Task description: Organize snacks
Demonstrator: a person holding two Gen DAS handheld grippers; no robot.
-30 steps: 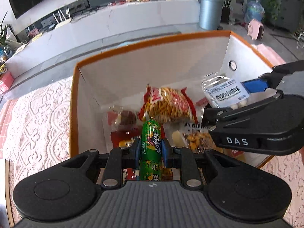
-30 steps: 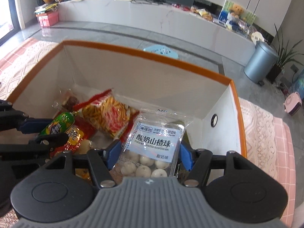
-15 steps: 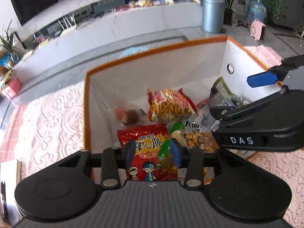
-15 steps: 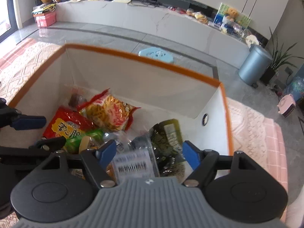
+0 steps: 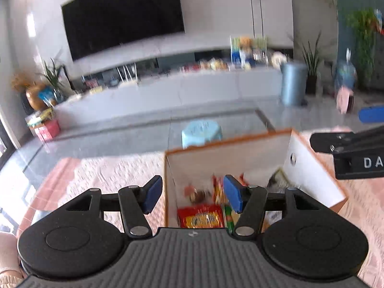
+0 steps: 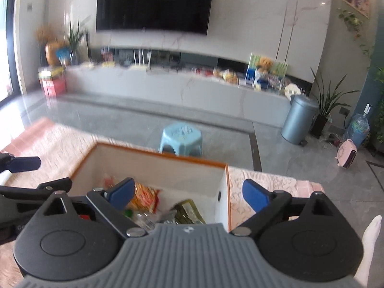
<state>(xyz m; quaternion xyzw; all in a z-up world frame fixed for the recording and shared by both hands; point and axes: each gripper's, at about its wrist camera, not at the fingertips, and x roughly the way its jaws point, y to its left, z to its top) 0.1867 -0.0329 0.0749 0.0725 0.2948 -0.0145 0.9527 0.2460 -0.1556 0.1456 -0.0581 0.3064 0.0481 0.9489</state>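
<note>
The setting is a living room with a wall television [image 6: 153,2] and a long pale counter [image 6: 168,88] at the far side; a lace-covered table [image 5: 115,170] occupies the near ground, with a light blue stool [image 6: 181,136] standing on the floor just beyond it. On the table sits the orange-rimmed box [image 6: 153,170], open at the top, white inside. The snacks lie in its bottom: a red packet [image 5: 201,218] at the near left, a green wrapped stick [image 5: 229,217] just right of it, an orange-and-red bag of sticks [image 6: 144,196] further in, and a dark olive packet [image 6: 189,211] toward the right wall. Other wrappers between them are too blurred to identify. The left gripper [image 5: 189,194] is spread wide and holds nothing; its left finger is over the cloth outside the box's left wall, its right finger over the interior. The right gripper [image 6: 189,192] is likewise spread wide and empty, its left finger above the box contents, its right finger beyond the right wall. Both are raised above the rim, so the snacks lie below and slightly ahead of each. The box runs left to right across both views. Assessment: no loose snack is visible on the table, so the packing appears complete or nearly so; should any adjustment be needed, the left gripper is nearer the red packet and the right nearer the olive one.
</note>
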